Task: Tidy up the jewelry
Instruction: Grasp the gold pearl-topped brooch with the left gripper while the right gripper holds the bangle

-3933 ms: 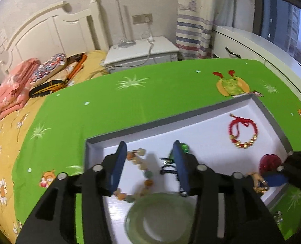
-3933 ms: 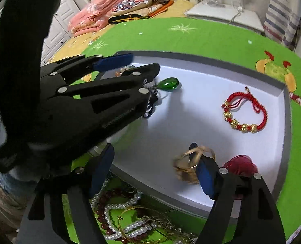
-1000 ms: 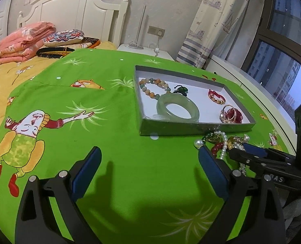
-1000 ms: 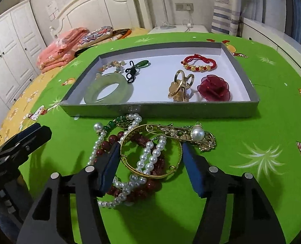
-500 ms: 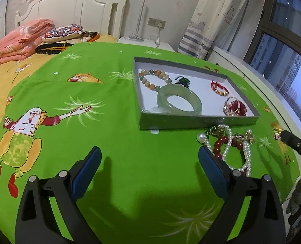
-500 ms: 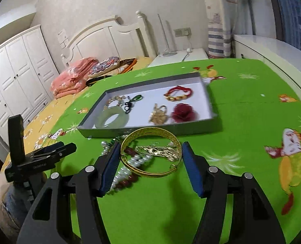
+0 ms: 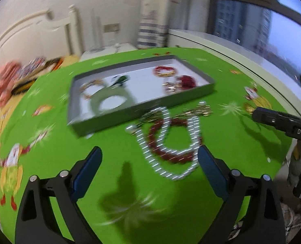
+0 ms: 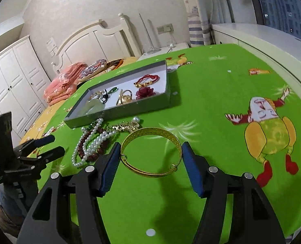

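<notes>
My right gripper (image 8: 150,145) is shut on a gold bangle (image 8: 150,131), holding it by its sides just above the green cloth. To its left a pearl necklace (image 8: 93,140) and a dark red bead string (image 7: 170,156) lie tangled in front of the grey tray (image 8: 118,111). The tray holds a jade bangle (image 7: 97,101), a red cord bracelet (image 7: 164,71), a red flower (image 7: 186,81) and other small pieces. My left gripper (image 7: 148,152) hovers just short of the pearl pile. Its jaws are closing but still wide, and nothing is pressed between its pads.
A gold brooch with a large pearl (image 8: 128,125) lies beside the necklaces. The green cartoon cloth (image 8: 221,93) covers the table. A bed with folded pink blankets (image 8: 61,85) stands behind, white wardrobes at the left, a white window ledge (image 8: 262,34) to the right.
My right gripper has lifted the gold bangle off the necklace pile and carried it away to the right. My left gripper has swung over and rolled to face the pile.
</notes>
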A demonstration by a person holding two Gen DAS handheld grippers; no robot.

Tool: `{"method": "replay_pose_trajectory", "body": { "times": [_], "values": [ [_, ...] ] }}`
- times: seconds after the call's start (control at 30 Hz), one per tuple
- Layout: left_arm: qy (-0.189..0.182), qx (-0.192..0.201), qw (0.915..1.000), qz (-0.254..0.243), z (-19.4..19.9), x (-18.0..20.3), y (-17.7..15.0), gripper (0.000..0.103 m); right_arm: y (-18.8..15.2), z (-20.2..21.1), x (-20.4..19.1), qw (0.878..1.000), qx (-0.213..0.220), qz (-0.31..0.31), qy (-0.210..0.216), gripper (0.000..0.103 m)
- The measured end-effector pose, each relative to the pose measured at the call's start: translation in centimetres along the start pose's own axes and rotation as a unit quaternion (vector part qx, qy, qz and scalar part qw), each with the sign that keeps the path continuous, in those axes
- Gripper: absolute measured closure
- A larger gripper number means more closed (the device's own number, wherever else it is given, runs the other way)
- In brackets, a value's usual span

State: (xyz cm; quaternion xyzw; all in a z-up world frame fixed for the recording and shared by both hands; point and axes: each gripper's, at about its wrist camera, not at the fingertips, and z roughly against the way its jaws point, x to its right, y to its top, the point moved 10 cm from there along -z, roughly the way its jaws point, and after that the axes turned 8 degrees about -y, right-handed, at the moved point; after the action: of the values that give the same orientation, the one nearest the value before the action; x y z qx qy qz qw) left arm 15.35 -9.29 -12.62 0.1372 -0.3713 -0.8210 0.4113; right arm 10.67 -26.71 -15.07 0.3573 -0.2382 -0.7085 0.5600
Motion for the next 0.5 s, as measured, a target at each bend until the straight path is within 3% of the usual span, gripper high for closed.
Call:
{"method": "replay_pose_trajectory", "body": {
  "times": [0.07, 0.2, 0.37, 0.5],
  "values": [
    [-0.005, -0.009, 0.9993, -0.035, -1.0, 1.6, 0.9, 0.025, -0.1, 0.0, 0.0, 1.000, 0.001, 0.000, 0.003, 0.044],
    [-0.042, -0.037, 0.9932, -0.102, -3.8, 4.3, 2.5, 0.029, 0.1, 0.6, 0.1, 1.000, 0.008, -0.002, 0.006, 0.044],
    [-0.077, -0.095, 0.9768, -0.176, -7.6, 6.6, 3.1, 0.056, -0.2, 0.8, 0.6, 1.000, 0.009, -0.010, 0.011, 0.044],
    [-0.090, -0.109, 0.9712, -0.192, -9.2, 7.3, 4.1, 0.058, -0.4, 0.6, 1.1, 1.000, 0.006, -0.017, 0.016, 0.044]
  ]
}}
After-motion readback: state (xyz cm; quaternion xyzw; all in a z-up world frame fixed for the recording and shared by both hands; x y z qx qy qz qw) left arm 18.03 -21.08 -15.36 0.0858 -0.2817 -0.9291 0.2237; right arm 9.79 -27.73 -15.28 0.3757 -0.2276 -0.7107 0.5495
